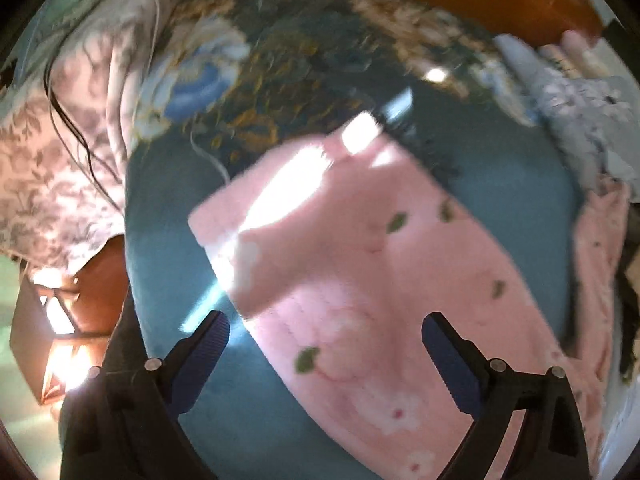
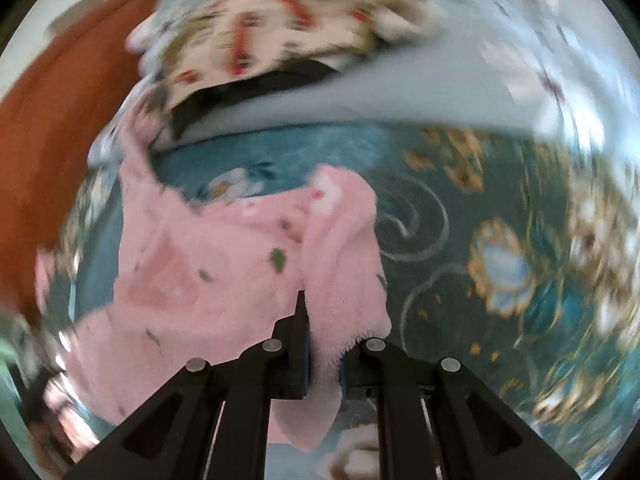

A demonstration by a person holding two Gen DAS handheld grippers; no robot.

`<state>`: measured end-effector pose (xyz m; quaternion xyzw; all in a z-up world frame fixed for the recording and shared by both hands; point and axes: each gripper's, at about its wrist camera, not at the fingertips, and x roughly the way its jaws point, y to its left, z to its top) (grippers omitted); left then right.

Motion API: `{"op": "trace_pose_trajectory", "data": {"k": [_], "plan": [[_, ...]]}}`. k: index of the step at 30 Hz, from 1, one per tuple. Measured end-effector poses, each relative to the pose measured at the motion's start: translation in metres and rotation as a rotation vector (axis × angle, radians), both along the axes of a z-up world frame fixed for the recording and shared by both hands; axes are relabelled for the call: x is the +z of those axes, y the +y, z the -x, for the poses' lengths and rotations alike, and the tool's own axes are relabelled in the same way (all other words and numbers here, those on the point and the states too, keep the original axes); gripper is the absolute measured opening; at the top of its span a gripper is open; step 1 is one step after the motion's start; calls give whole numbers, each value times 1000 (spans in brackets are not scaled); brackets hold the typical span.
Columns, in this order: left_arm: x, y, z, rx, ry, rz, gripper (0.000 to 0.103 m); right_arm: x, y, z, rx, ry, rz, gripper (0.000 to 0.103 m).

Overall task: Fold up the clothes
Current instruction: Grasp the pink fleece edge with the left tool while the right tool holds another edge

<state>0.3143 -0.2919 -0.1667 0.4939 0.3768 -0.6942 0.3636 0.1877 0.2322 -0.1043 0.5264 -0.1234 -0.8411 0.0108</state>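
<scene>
Clearly the pink garment (image 1: 360, 264) is the piece being folded: it lies on a teal floral blanket (image 1: 280, 92) that covers a bed, and all else is placed around it. The right tongs (image 2: 320, 344) are pressed together on a fleecy edge of the garment, which bunches up between the jaws and trails away to the left of them; I judge this grip is meant to carry that edge over the rest of the cloth. The left tongs (image 1: 326, 336) are spread wide and hold nothing, poised above the flat part of the garment, probably ready to pin it or take a second corner.

Only the left view shows the garment's flat, sunlit far end and a pale floral cloth (image 1: 60, 168) to the left of the blanket. Only the right view shows the pinch itself, plus a heap of other cloth (image 2: 280, 40) beyond the garment. Both views are blurred, so seams and garment type cannot be told.
</scene>
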Motion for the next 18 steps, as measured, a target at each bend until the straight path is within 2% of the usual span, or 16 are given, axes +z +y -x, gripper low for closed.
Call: {"op": "trace_pose_trajectory", "data": {"k": [3,6,9,12,14,16,18], "plan": [[-19,5,8,-8,-38,-49,91,18,-33,-1,101,49,-72,11],[-21,16,13,-26,-86,2,89,29,-65,-1,191,66,-156,11],[-19,17,10,4,-88,10,82,37,-97,-2,287,75,-251,11],[-16,19,7,25,-92,20,73,42,-119,-4,333,56,-307,11],[-13,22,7,21,-87,26,58,44,-128,-5,348,47,-325,11],[-12,25,9,7,-75,18,48,46,-137,-8,366,47,-353,11],[-12,28,12,-4,-82,19,44,50,-141,-11,375,50,-375,11]]}}
